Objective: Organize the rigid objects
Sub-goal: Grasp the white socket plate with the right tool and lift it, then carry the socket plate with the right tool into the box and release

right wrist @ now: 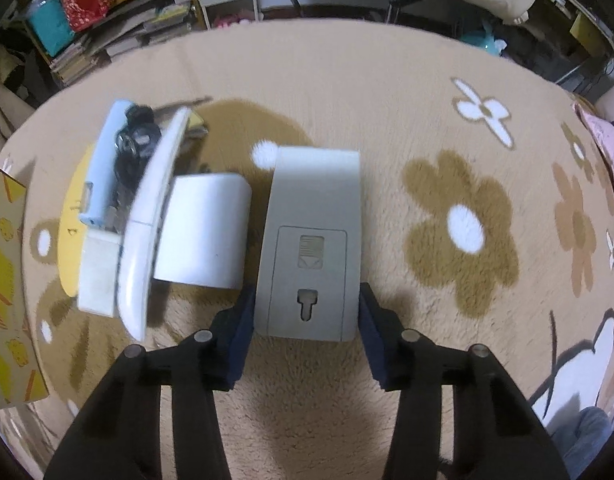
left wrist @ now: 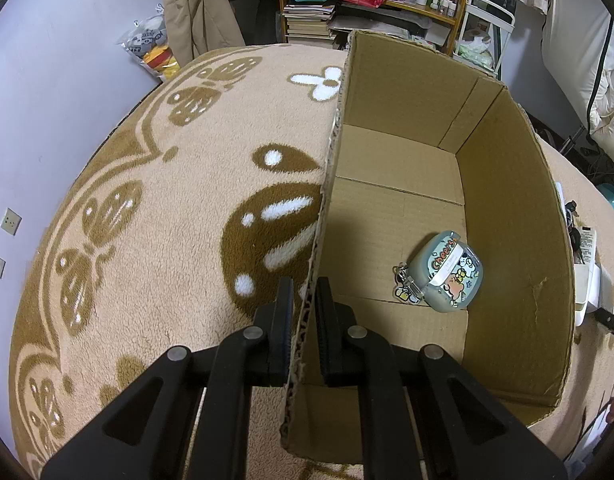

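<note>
Firstly, we log the left gripper (left wrist: 305, 300) with its jaws clamped on the left wall of the box (left wrist: 503, 216): one pad outside, one inside, corrugated edge pinched between them. Box sits open-topped on the blanket (left wrist: 147, 184), beige with brown flower and butterfly shapes. Inside it, toward the right wall, lies a small grey-green case (left wrist: 447, 272) with cartoon stickers and the word "Cheers"; a charm (left wrist: 405, 284) hangs off its left side, resting on the box floor.

Right gripper (right wrist: 305, 312): jaws spread wide on either side of the near end of a grey housing (right wrist: 311, 244), which lies flat on the blanket with a keyhole slot and a small hatch facing up. We cannot tell whether the blue pads touch its sides; they are at most just beside it.

Just left of the housing we see a white curved block (right wrist: 205, 230), then a long white curved piece (right wrist: 147, 240), then a light-blue piece (right wrist: 103, 164) with dark keys (right wrist: 137, 138) wedged between the two. A yellow patterned box corner (right wrist: 7, 292) shows at far left. Shelves (left wrist: 307, 16) with books and bags stand behind.
</note>
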`<state>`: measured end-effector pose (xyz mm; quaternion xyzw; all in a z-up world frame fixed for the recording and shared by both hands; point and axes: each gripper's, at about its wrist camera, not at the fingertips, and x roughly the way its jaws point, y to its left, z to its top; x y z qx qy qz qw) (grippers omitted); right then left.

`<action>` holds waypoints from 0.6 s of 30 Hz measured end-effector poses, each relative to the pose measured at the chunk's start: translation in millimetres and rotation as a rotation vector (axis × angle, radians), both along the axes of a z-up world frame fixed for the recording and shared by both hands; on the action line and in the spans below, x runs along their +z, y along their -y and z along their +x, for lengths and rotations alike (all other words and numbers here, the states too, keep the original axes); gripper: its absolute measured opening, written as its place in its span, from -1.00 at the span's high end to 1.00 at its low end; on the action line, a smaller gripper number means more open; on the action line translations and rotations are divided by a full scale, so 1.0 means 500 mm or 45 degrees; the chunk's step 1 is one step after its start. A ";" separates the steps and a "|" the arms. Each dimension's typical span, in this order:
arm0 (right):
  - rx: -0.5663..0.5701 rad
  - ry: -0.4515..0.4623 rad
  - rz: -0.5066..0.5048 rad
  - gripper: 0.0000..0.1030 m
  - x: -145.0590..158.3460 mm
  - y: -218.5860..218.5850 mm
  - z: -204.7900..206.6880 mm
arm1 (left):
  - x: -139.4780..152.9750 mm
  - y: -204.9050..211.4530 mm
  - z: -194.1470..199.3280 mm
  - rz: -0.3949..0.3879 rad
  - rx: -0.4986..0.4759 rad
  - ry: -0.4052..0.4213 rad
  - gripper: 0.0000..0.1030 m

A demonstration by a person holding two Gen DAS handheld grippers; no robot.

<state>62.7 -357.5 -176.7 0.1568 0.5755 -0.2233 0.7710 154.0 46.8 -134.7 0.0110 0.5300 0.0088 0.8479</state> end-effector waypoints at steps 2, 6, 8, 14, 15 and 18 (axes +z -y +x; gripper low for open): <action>-0.001 0.032 0.005 0.00 0.018 0.014 0.001 | 0.000 0.000 0.000 0.000 0.000 0.000 0.80; 0.005 0.096 0.026 0.00 0.043 0.022 -0.002 | 0.000 0.000 0.001 0.000 0.000 -0.001 0.80; 0.008 0.118 0.037 0.01 0.048 0.019 0.010 | -0.001 -0.001 0.000 -0.004 0.004 -0.002 0.80; 0.054 0.204 -0.052 0.01 0.085 0.010 0.012 | -0.002 -0.002 -0.001 -0.007 0.003 -0.004 0.80; 0.062 0.214 -0.060 0.01 0.090 0.003 0.013 | -0.002 -0.002 0.000 -0.006 0.004 -0.004 0.80; 0.087 0.257 -0.062 0.01 0.109 -0.014 0.026 | -0.002 -0.002 0.000 -0.008 0.007 -0.005 0.80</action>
